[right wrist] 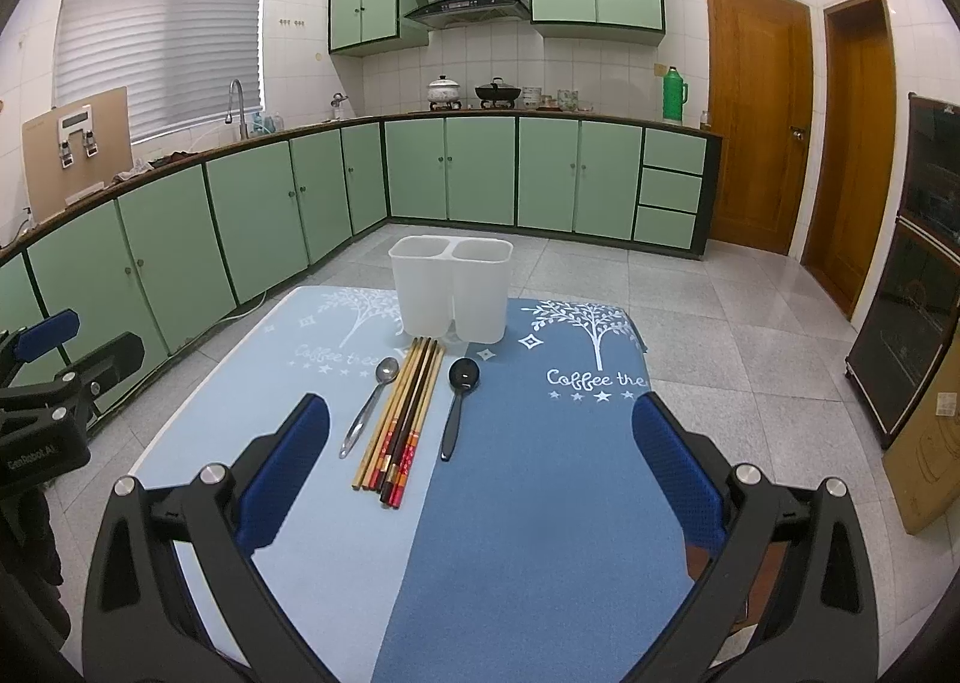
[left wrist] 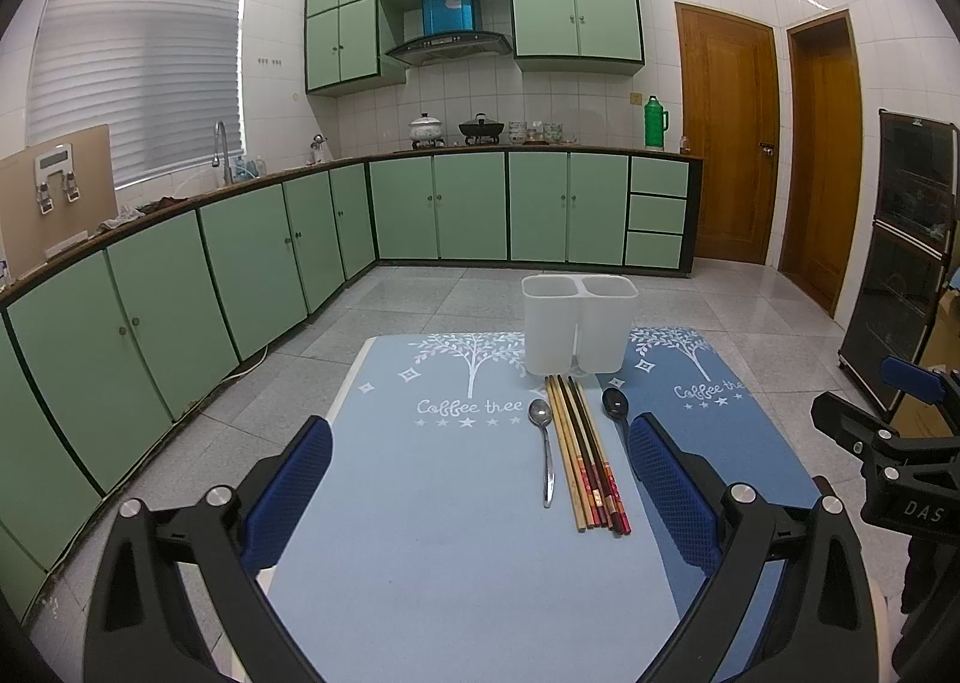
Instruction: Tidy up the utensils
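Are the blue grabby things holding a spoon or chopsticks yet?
No, nothing is held. The left gripper and right gripper both have open jaws; the metal spoon, chopsticks and black spoon lie on the mat.

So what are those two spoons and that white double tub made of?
The shiny silver spoon looks like polished metal, probably steel: it glints and mirrors light. The glossy black spoon is likely plastic, though lacquered wood can't be excluded: one small highlight, no grain visible. The white two-compartment tub appears to be matte, slightly translucent plastic, with thin walls and soft, rounded rims.
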`<state>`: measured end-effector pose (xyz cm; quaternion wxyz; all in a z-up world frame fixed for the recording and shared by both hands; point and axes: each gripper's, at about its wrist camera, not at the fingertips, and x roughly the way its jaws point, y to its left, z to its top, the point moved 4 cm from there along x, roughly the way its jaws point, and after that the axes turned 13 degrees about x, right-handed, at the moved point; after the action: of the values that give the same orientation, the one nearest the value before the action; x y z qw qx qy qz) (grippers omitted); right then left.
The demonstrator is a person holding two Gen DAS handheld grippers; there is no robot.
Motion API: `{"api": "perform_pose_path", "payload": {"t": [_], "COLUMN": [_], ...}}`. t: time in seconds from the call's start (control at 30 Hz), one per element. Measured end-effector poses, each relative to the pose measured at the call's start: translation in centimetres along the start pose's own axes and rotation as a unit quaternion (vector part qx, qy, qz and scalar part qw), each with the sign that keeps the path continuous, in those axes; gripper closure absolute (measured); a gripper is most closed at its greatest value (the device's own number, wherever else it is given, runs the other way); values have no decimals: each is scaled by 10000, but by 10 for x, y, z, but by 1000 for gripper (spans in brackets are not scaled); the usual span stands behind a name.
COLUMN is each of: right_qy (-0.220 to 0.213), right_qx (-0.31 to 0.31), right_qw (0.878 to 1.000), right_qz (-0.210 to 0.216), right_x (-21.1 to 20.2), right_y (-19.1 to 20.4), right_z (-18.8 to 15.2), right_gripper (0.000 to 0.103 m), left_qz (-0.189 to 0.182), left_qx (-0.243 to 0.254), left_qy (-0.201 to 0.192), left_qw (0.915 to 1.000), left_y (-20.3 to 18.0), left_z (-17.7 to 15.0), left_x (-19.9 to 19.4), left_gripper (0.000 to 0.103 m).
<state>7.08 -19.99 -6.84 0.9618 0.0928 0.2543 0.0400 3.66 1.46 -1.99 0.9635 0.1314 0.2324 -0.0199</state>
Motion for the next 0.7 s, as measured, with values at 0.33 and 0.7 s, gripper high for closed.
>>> {"api": "perform_pose_path", "payload": {"t": [0.33,0.7], "right_qy": [-4,2], "right_qx": [-4,19], "right_qw": [10000,10000], "right_qz": [-1,-15], "right_x": [1,2], "right_y": [-1,-4], "right_z": [0,-1], "right_gripper": [5,5], "left_qz": [-2,15], "left_qx": [-2,9], "left_qy": [-8,9], "left_qw": [10000,10000], "left_y": [-1,1], "left_z": [0,0], "left_x": [0,1], "left_gripper": [6,6]}}
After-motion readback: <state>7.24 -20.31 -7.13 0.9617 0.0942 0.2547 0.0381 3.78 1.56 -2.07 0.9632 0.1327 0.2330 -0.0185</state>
